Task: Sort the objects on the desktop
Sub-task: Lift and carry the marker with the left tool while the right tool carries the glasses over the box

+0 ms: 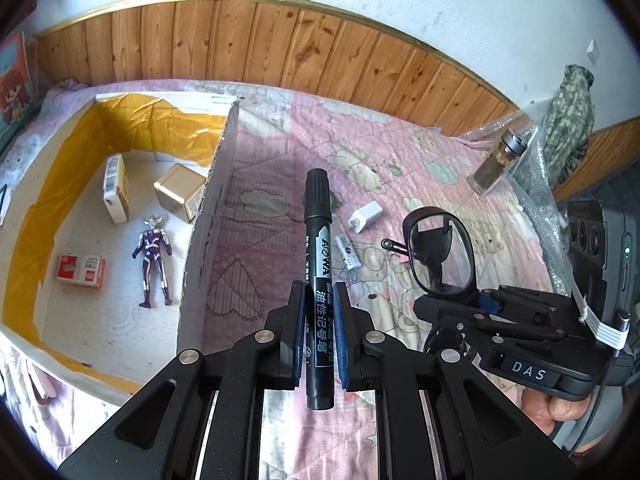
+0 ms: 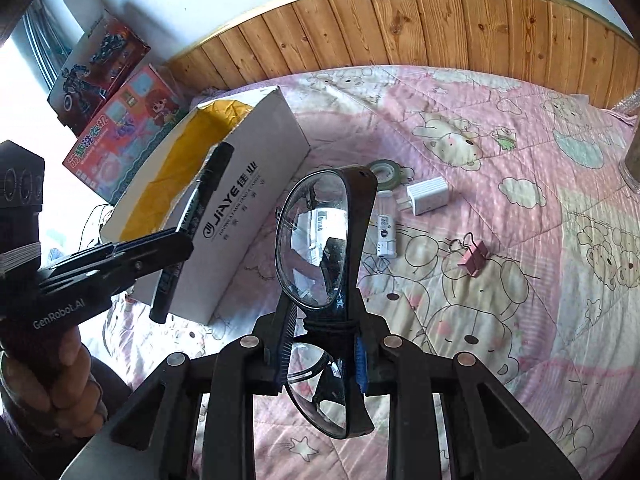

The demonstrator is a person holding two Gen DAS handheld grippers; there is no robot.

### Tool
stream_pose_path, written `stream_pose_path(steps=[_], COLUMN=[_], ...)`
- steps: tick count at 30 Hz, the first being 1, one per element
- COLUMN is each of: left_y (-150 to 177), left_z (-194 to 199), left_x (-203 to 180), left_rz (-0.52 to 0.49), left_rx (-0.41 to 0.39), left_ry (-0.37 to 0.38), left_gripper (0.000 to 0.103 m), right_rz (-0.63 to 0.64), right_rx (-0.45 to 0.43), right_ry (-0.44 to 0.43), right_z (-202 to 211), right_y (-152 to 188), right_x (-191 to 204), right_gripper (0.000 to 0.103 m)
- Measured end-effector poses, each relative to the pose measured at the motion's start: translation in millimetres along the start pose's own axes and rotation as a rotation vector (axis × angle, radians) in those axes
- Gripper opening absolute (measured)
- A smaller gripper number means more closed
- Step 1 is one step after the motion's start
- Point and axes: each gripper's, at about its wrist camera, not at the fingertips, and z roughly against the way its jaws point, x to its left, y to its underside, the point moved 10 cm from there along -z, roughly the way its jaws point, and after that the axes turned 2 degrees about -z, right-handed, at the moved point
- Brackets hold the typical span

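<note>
We have the left hand-held gripper (image 1: 318, 320) clamped on the black marker (image 1: 318, 248), held upright over the pink bedspread (image 1: 280, 152) just right of the white box (image 1: 208, 216). Right hand-held gripper (image 2: 320, 344) is closed on folded glasses (image 2: 316, 240), lens up. Still on the bed: charger (image 2: 426, 196), pink binder clip (image 2: 474, 259), tape roll (image 2: 386, 172).
</note>
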Motion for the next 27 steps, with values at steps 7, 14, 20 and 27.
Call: stream_pose_path(steps=[7,14,20,27], left_y=[-6,-7,-5,-5], left_z=[14,27,36,42], left_x=[11,25,37,53], left_rz=[0.011,0.038,0.051,0.063], left_rx=[-0.037,-0.061,-0.074,-0.086], left_ry=[-0.014,-0.018,-0.025,-0.042], left_gripper=[0.013,0.013,0.013,0.013], right_rz=[0.008,-0.045,-0.043,0.017], right_rx=[-0.024,-0.027,-0.032,-0.062], right_ry=[-0.074,-0.196,-0.218,-0.179], right_z=[8,17,19,19], right_y=[-8,-12,-17,-25], right_x=[28,51,67,90], right_gripper=[0.026,0.026,0.026,0.026])
